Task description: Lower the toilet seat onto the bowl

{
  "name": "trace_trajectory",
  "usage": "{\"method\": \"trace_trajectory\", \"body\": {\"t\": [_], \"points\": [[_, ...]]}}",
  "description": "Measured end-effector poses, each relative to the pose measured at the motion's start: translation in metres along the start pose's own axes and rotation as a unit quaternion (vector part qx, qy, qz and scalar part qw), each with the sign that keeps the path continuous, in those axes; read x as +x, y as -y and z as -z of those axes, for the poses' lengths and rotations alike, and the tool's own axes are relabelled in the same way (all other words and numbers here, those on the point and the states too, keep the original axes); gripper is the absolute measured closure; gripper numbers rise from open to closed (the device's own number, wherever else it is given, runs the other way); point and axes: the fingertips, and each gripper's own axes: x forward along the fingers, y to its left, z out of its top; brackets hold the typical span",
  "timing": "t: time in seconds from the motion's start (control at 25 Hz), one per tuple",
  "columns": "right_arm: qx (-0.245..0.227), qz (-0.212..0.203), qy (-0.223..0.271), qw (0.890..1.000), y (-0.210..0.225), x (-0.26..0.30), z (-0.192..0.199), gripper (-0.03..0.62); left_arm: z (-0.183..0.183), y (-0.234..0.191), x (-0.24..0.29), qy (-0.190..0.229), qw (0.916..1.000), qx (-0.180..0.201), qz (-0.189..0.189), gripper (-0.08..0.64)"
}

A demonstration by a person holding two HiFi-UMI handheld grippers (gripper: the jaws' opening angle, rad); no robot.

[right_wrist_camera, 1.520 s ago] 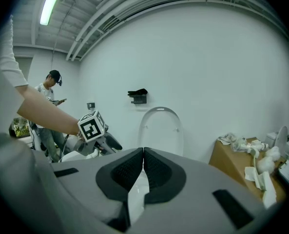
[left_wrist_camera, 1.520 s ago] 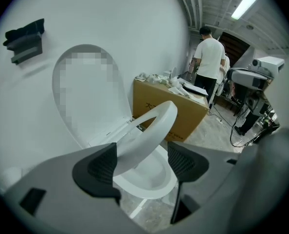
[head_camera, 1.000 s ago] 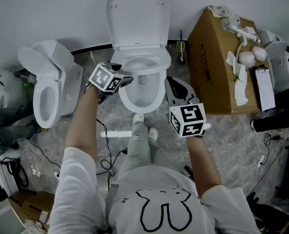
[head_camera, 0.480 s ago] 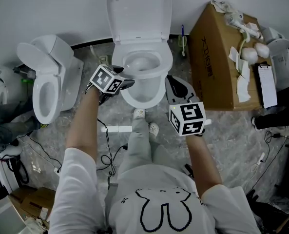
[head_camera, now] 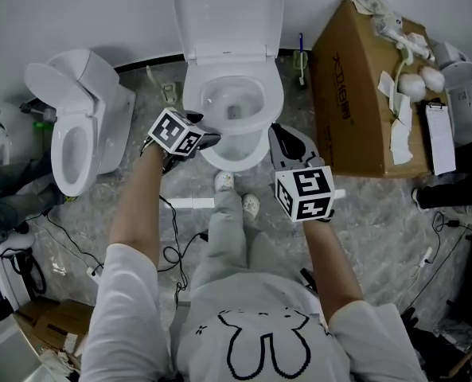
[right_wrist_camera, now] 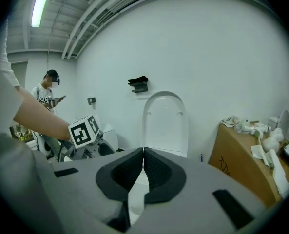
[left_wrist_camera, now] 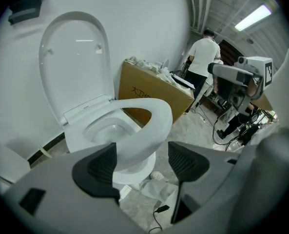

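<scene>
A white toilet stands against the wall with its lid upright. In the left gripper view the seat ring hangs tilted, its free end raised above the bowl. My left gripper is at the bowl's front left; its pads flank the ring's near side, and the gripper is shut on it. My right gripper hovers at the bowl's front right, apart from the toilet. In its own view the right gripper is shut with nothing in it.
A second toilet stands to the left. A big cardboard box with clutter on top stands to the right, a toilet brush beside it. Cables and a white bar lie on the floor. People stand in the background.
The head view has drifted, so the toilet sits slightly higher in frame. Both grippers keep about the same places by the bowl. No clear change in the seat's tilt.
</scene>
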Motion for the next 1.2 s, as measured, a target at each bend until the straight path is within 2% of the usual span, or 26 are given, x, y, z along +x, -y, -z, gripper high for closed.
{"method": "trace_trajectory", "body": {"t": [0.32, 1.2], "points": [[0.009, 0.001, -0.012, 1.000, 0.001, 0.010, 0.017, 0.563, 0.021, 0.003, 0.017, 0.006, 0.9995, -0.031, -0.008, 0.233], [0.039, 0.028, -0.051, 0.998, 0.005, 0.036, 0.071, 0.563, 0.071, 0.010, 0.063, -0.008, 0.9972, -0.071, 0.022, 0.236]]}}
